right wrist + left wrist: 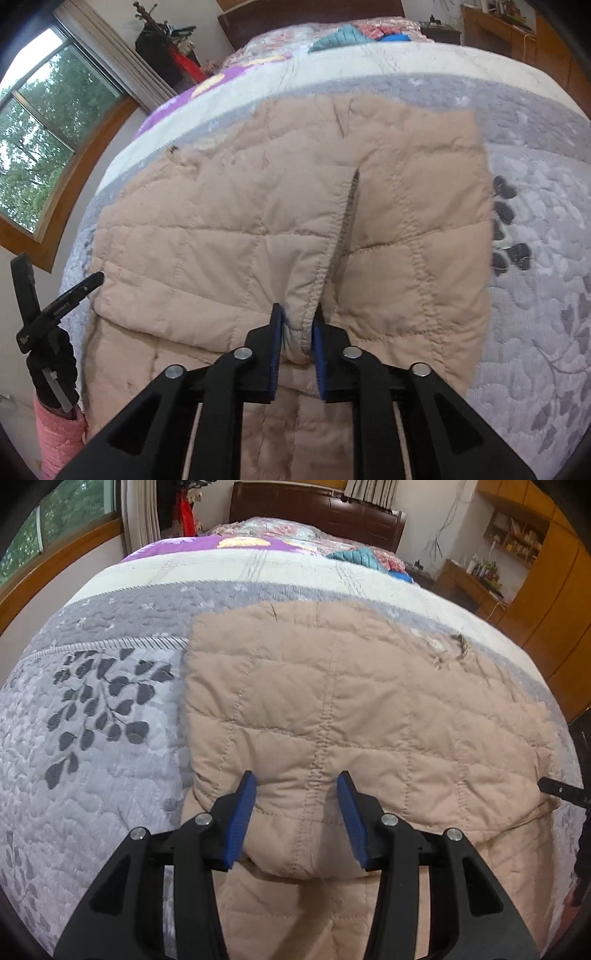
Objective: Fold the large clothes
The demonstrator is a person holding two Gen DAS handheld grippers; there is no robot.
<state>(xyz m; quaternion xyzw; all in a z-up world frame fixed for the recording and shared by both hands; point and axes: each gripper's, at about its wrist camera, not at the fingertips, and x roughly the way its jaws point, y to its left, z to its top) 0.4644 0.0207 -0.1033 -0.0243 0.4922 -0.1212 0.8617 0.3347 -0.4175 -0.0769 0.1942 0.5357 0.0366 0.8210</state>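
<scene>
From the left wrist view, I saw the beige quilted padded jacket (351, 709) lying on the grey and white quilted bedspread with a dark leaf pattern (92, 720), folded over itself so that an upper layer ended in a rounded fold just at my tongs. My left gripper (297, 819) stood with its blue pads (242, 819) set moderately apart, a puffed ridge of the jacket's folded edge bulging up between them; whether the pads pressed on the cloth I could not tell. From the right wrist view, my right gripper (299, 350) had its jaws narrow, and the elastic-hemmed edge of the jacket (258, 221), beside the dark zipper (349, 210), sat pinched between the pads. The zipper ran from the right tongs away toward the dark wooden headboard (310, 14), and the jacket's long axis appeared to lie the same way, along the bed. The folded edge lay nearest both tongs, the far edge toward the white band of the bedspread. At the left margin of the right view, a black-gloved hand (51, 362) with a pink sleeve (59, 439) showed beside the jacket's edge.
</scene>
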